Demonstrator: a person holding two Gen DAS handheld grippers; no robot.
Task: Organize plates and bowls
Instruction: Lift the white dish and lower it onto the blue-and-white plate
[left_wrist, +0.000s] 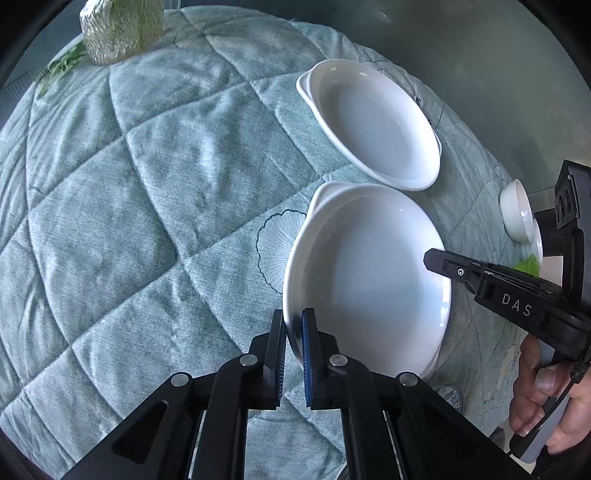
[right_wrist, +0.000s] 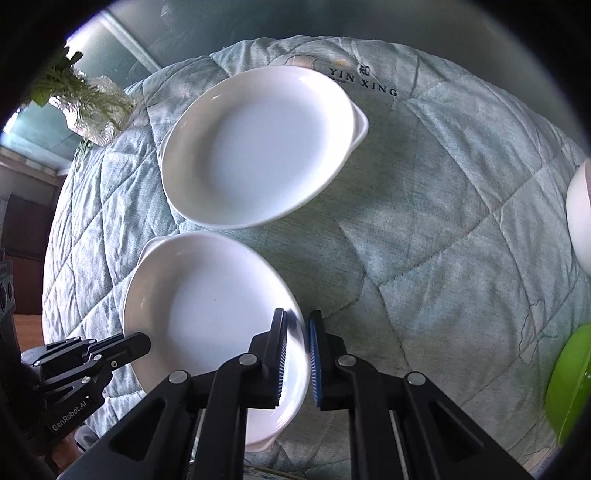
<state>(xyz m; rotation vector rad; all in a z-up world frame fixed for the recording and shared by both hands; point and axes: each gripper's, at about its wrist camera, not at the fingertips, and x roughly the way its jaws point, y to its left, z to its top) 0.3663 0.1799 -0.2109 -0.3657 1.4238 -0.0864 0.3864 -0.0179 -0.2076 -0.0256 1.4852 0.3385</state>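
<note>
Two white oval dishes with small handles lie on a quilted teal cloth. The near dish (left_wrist: 369, 273) (right_wrist: 207, 314) is gripped on both sides. My left gripper (left_wrist: 293, 325) is shut on its left rim. My right gripper (right_wrist: 298, 332) is shut on its right rim, and shows in the left wrist view (left_wrist: 436, 258). The left gripper shows in the right wrist view (right_wrist: 140, 341). The far dish (left_wrist: 373, 122) (right_wrist: 258, 147) lies just beyond, apart from both grippers.
A small white bowl (left_wrist: 517, 210) (right_wrist: 580, 218) sits at the right. A green bowl (right_wrist: 569, 384) is at the right edge. A potted plant in shiny wrap (left_wrist: 118, 29) (right_wrist: 88, 107) stands at the far left. The cloth's far edge is near the far dish.
</note>
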